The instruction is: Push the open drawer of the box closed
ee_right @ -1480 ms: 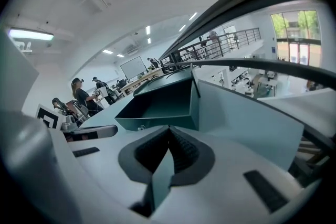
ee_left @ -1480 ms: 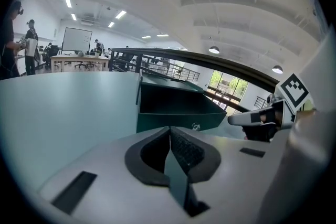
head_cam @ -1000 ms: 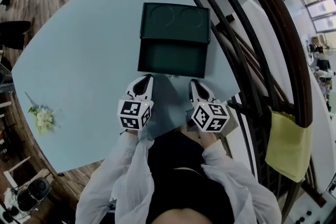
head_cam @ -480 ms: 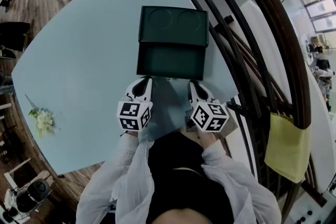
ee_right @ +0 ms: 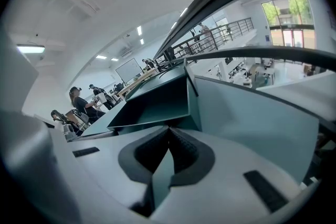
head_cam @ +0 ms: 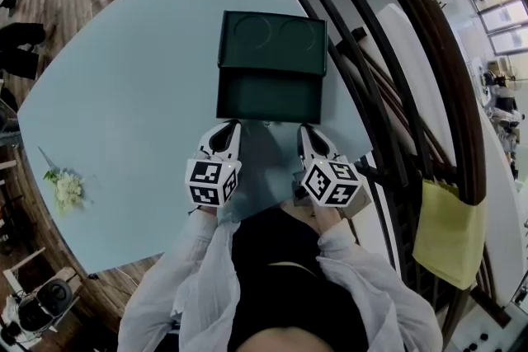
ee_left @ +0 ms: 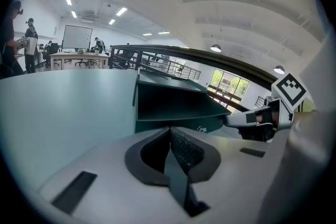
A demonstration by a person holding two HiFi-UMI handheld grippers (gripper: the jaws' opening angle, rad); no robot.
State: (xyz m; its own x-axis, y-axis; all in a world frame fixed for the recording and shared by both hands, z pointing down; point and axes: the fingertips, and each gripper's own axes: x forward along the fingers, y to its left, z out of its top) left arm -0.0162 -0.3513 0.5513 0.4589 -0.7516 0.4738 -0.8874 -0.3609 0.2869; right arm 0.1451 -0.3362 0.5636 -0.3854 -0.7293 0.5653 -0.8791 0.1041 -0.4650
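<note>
A small sprig of white flowers (head_cam: 66,187) lies on the pale blue table (head_cam: 124,95), well off to the left of the left gripper's jaws. The left gripper (head_cam: 229,128) has its jaws pressed together with nothing between them. Its tips point at the left part of the drawer front, very near it, though no view shows whether they touch.

The dark green box (head_cam: 273,41) stands straight ahead of both pairs of jaws. Its open drawer (head_cam: 270,93) is pulled out toward them and looks empty inside.

The right gripper (head_cam: 307,133) is likewise closed on nothing. It is level with the left one, and its tips sit just short of the right part of the drawer front. Further right of its jaws, a yellow cloth (head_cam: 445,227) hangs from a dark railing (head_cam: 396,95).
</note>
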